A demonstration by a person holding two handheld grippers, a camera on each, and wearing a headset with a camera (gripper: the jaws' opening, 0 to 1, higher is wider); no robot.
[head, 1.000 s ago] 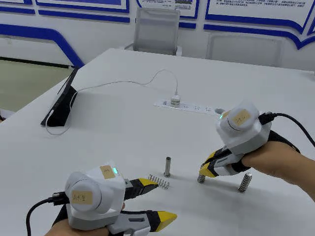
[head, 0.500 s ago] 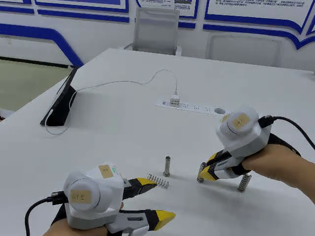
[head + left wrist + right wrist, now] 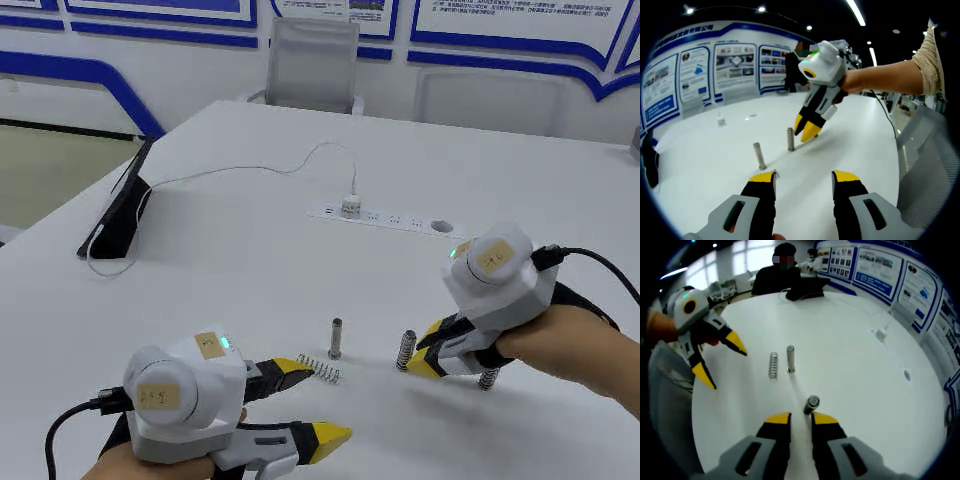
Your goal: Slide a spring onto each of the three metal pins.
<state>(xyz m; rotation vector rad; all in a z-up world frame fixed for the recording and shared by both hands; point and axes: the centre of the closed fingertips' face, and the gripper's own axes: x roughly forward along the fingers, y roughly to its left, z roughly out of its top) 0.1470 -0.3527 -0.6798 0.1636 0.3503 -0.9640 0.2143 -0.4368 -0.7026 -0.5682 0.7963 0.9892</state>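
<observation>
**A:** Where is the last loose spring (image 3: 320,369)?

**B:** It lies on its side on the white table (image 3: 250,250), toward the near edge and just beside the bare pin (image 3: 335,338). To the right stands a sprung pin (image 3: 405,349). A second sprung pin (image 3: 488,378) is partly hidden behind the right gripper (image 3: 428,358).

**A:** And the claws?

**B:** The left gripper (image 3: 312,400) is spread wide and empty, with one tip almost at the spring. The right gripper's jaws are nearly together with a narrow gap, and they grip nothing.

**A:** How will the spring handle?

**B:** Probably very light: thin springy wire that can roll or flick away. A gentle pinch across the coils near one end should leave the other end free to go over the pin.
</observation>
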